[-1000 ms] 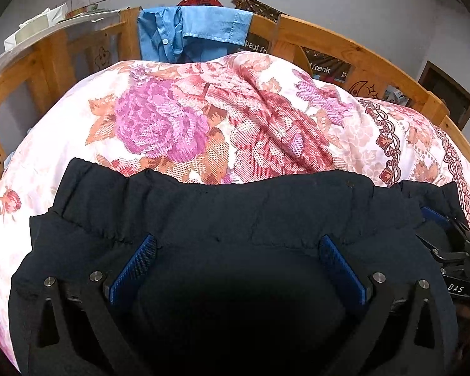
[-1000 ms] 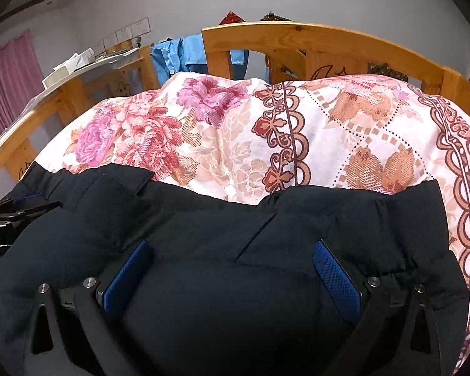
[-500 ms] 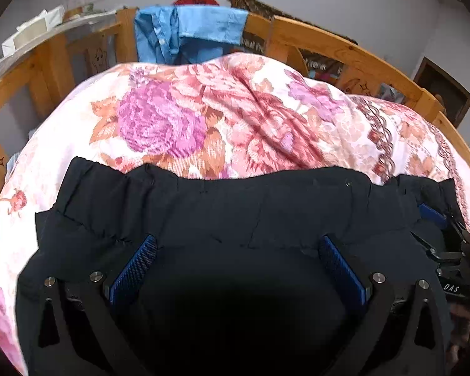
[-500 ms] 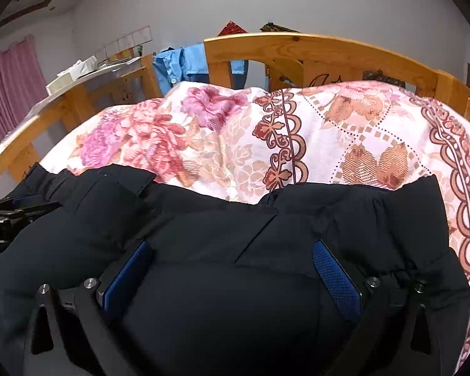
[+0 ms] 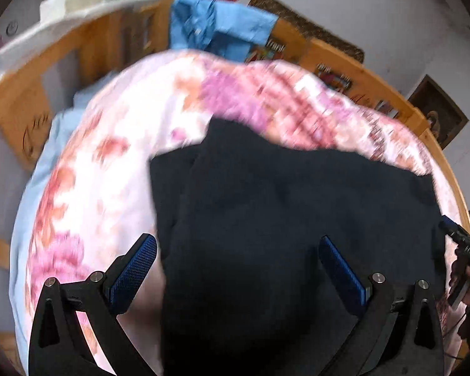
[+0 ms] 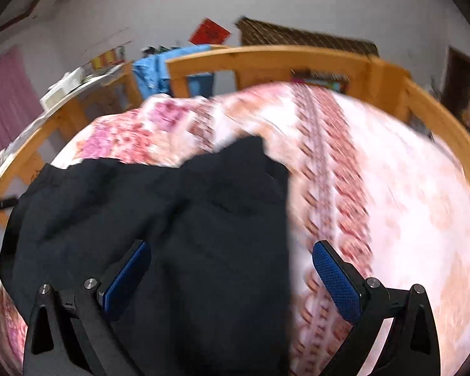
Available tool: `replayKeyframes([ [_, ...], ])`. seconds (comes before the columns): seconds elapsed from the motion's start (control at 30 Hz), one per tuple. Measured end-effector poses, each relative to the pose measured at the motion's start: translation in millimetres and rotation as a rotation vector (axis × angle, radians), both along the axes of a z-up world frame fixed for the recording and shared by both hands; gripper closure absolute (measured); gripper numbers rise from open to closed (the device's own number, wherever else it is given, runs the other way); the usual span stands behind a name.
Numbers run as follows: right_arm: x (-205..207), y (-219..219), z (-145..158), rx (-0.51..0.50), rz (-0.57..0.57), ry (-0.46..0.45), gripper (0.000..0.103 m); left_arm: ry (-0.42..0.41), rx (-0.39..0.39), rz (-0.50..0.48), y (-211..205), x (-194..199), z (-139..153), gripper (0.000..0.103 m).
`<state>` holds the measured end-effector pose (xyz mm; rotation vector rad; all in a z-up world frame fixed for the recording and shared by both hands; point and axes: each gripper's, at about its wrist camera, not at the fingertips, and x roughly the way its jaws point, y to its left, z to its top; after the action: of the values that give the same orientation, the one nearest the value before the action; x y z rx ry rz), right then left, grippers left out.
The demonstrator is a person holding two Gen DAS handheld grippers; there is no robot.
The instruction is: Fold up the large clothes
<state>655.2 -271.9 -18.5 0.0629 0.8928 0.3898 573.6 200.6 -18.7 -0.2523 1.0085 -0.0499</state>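
The dark garment lies spread on the flowered bed cover, flat for folding. The left tool and right tool hover directly above it, fingers apart, gripping nothing, each straddling a side edge.

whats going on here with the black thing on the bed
A person holds a gripper in each hand over a black garment lying on a floral bedspread in a wooden-framed bed. The left gripper and right gripper are both open, gripping nothing. Both views are blurred, so the garment's exact state is hard to read.
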Motion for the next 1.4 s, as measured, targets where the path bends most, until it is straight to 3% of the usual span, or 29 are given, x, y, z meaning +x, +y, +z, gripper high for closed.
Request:
replayKeyframes([
  [0.1,1,-11,-12,0.019,-0.021,0.039,0.000,0.030,-0.038,0.003,9,-5,-14,0.001],
  [0.33,14,-24,-38,0.164,0.030,0.164,0.000,0.121,-0.231,-0.038,32,5,-42,0.001],
  [0.53,10,-17,-42,0.276,0.207,0.204,0.000,0.144,-0.344,-0.103,48,9,-56,0.001],
  [0.67,7,3,-50,0.167,0.254,0.224,0.000,0.132,-0.324,-0.122,47,5,-56,0.001],
  [0.87,13,2,-59,0.224,0.227,0.293,0.000,0.145,-0.220,-0.144,31,3,-58,0.001],
  [1.3,6,10,-67,0.238,0.076,0.395,0.000,0.173,-0.236,-0.142,27,3,-65,0.001],
  [1.4,2,15,-63,0.227,0.033,0.381,0.001,0.173,-0.197,-0.122,21,2,-61,0.008],
])
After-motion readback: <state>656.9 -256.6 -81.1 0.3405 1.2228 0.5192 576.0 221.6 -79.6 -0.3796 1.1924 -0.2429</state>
